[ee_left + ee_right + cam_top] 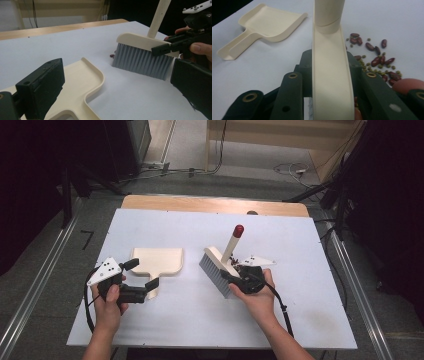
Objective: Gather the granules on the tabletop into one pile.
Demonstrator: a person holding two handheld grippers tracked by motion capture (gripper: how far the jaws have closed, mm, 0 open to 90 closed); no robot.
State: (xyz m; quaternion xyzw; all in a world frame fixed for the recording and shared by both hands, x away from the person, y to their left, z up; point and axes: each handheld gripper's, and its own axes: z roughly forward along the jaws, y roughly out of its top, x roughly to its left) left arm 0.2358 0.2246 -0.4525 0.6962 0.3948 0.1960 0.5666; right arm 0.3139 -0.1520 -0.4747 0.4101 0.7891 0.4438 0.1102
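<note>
A cream dustpan (pixel 157 260) lies flat left of the table's middle, with its handle toward the person. My left gripper (pixel 142 275) stands open astride that handle (pixel 75 110), its jaws wide apart and not pressing on it. A cream hand brush (pixel 217 270) with grey bristles (pixel 142 60) and a red-tipped handle (pixel 239 230) stands bristles-down right of the pan. My right gripper (pixel 235 277) is shut on the brush's cream back (pixel 329 75). Red and green beans (pixel 374 57) lie scattered on the table beside the brush, on the side away from the pan.
The white table top (pixel 280 235) has a wooden strip (pixel 215 204) along its far edge. One stray bean (pixel 112 55) lies at the foot of the bristles on the pan's side. Cables (pixel 290 170) trail over the floor beyond the table.
</note>
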